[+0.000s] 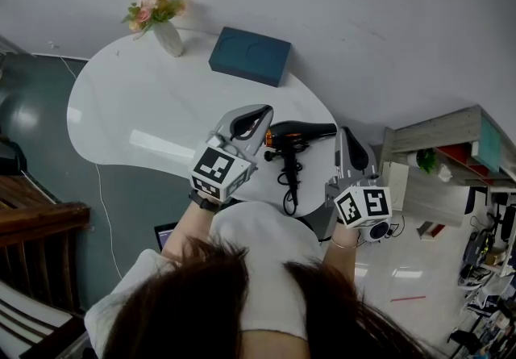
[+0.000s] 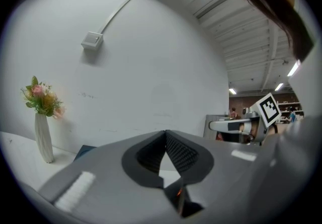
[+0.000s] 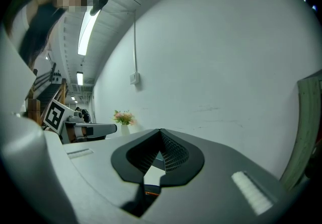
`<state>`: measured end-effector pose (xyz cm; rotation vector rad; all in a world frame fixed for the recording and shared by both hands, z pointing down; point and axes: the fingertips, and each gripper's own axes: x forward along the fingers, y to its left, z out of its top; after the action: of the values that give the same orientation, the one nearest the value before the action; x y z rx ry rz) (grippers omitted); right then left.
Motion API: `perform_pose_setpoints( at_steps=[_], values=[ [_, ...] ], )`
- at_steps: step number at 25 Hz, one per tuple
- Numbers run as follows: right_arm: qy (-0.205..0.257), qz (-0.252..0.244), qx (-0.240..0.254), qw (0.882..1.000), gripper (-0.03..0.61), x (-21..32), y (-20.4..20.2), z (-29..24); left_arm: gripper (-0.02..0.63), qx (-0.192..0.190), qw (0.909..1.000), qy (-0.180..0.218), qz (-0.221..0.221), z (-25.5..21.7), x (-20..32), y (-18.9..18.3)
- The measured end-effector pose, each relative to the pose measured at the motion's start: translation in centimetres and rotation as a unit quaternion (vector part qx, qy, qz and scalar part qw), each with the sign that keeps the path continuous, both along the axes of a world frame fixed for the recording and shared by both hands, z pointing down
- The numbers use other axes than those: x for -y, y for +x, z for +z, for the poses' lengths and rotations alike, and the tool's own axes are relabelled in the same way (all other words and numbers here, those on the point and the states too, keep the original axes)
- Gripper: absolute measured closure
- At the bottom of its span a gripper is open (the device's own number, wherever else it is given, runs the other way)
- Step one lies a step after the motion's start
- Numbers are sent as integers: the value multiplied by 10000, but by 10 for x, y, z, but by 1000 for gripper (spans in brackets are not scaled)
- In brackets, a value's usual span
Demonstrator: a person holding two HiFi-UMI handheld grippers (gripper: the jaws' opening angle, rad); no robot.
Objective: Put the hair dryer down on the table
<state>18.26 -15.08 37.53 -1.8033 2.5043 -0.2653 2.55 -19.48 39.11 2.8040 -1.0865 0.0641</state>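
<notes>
The black hair dryer [image 1: 297,135] lies on its side on the white table [image 1: 137,111], near the front edge, nozzle to the right. Its cord [image 1: 290,181] is bundled toward me. My left gripper [image 1: 264,113] sits just left of the dryer's rear end, jaws together with nothing in them. My right gripper [image 1: 345,132] hovers just right of the nozzle, also shut and empty. In the left gripper view the left gripper [image 2: 165,132] shows its tips meeting. The right gripper view shows the right gripper [image 3: 160,131] the same way.
A white vase of flowers [image 1: 165,31] and a dark blue box [image 1: 250,56] stand at the table's far edge by the wall. A shelf unit [image 1: 451,152] is to the right, and a wooden chair [image 1: 32,228] to the left.
</notes>
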Motion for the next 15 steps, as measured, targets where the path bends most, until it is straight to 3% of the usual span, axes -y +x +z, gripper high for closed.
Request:
perform_pose_setpoints(
  at_steps=[15],
  values=[
    [59, -60, 45, 10000, 577, -7, -1, -1, 555, 9, 10000, -51, 9, 3, -4, 1]
  ],
)
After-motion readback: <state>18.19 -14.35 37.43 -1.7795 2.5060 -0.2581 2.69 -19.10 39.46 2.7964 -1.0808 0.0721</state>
